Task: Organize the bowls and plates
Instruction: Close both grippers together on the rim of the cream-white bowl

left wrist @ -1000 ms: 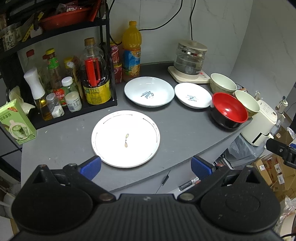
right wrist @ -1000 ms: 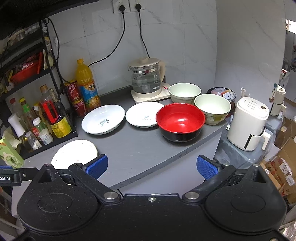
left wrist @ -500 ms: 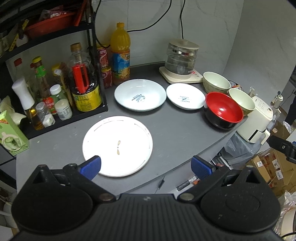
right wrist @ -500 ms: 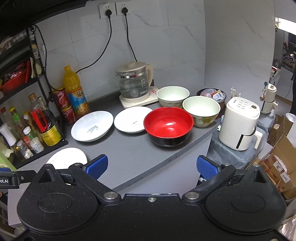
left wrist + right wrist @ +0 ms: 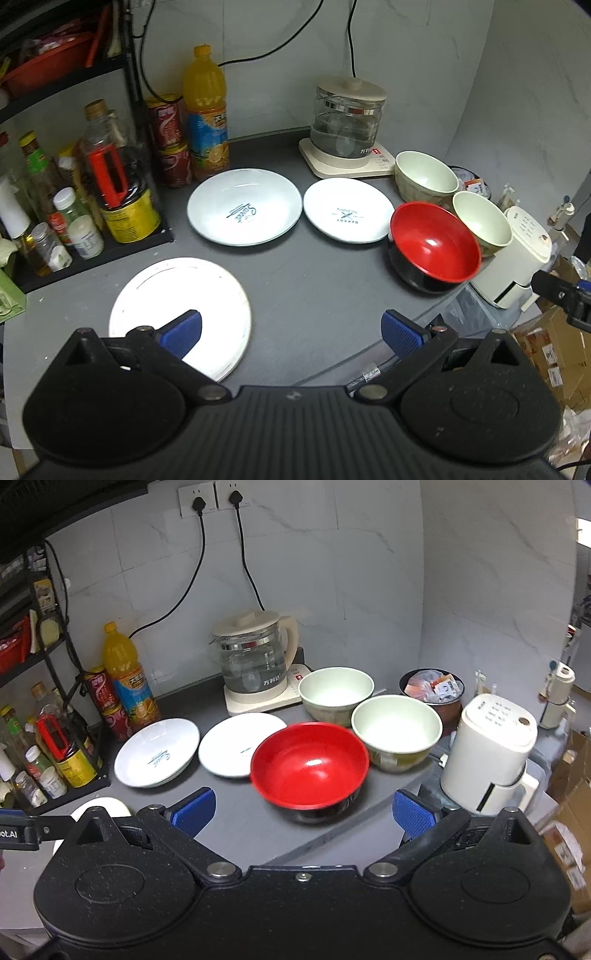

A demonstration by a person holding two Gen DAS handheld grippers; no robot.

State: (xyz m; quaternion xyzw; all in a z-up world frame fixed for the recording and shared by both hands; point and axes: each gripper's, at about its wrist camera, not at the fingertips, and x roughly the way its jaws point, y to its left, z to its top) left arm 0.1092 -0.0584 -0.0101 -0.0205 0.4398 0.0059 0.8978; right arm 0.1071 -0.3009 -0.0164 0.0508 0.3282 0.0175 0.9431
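From my right wrist feed, the flat white plate [image 5: 101, 806] is mostly hidden behind the left gripper's arm. Red bowl [image 5: 309, 766] is motion-blurred. Print inside the two white dishes is too small to read. Shelf bottles [image 5: 44, 221] are cut at the frame's left.

Each gripper was matte black plastic with a speckled finish. The left gripper [image 5: 291, 328] carried two round housings with raised discs, linked by a ribbed central panel, and brass-coloured pivot screws. Its fingertips [image 5: 183, 330] wore blue ridged pads. The right gripper [image 5: 303, 808] matched it, with silver screws and white lettering on a black bar at the frame's left edge.
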